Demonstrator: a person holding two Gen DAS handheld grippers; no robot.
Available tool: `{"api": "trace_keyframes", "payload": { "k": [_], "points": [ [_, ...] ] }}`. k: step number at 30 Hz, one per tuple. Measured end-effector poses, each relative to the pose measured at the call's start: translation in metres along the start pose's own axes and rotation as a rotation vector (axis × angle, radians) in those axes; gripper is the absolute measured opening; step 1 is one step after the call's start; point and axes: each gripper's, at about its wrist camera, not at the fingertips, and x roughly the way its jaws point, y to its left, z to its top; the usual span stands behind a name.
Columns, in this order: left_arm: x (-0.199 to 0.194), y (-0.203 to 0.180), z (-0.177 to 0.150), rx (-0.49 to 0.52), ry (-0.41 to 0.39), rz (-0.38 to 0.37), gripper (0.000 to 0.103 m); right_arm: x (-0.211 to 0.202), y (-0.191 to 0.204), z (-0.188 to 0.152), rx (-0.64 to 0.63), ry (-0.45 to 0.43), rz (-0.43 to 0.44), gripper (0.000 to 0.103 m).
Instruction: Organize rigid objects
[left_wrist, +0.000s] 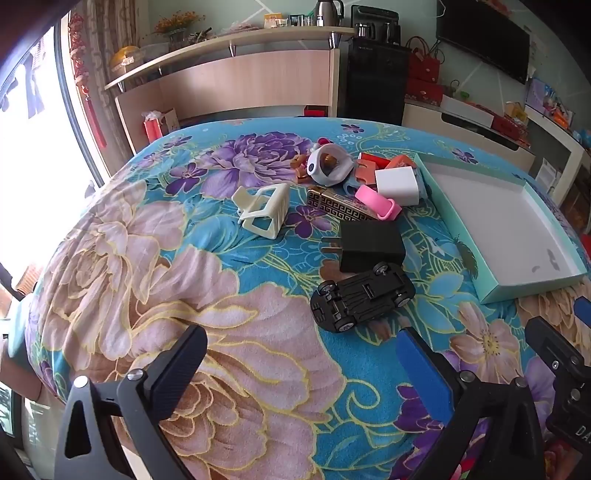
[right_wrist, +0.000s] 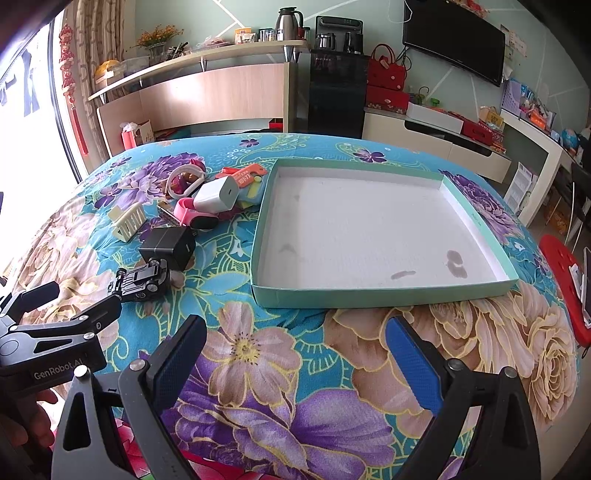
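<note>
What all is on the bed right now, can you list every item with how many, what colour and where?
tray: one, mint rim, white inside, empty, right of the pile
toy car: one, black, upside down, nearest the tongs
black charger: one, just behind the car
white charger: one, in the pile by the tray
hair clip: one, cream, left of the pile
pink band: one, under the white charger
patterned box: one, gold and black
left tongs: open, empty
right tongs: open, empty
</note>
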Motion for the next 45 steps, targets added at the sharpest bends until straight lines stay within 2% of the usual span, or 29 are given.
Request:
{"api": "trace_keyframes", "payload": {
  "k": [32,40,45],
  "points": [
    [0.0014,0.0020,-0.0002,-0.013,0.007,0.010,0.103,0.0032,-0.0021,0.0003,0.006,0.015,-0.002,0.098],
    [0.0013,0.0029,-0.0010,-0.017,-0.016,0.009,0.103,0.0036,-0.0020,0.0004,0.006,0.016,-0.002,0.098],
    [0.0024,0.0031,-0.0016,-0.013,0.010,0.014,0.103,0.0041,-0.0022,0.0001,0.006,0.018,0.000,0.098]
  ]
}}
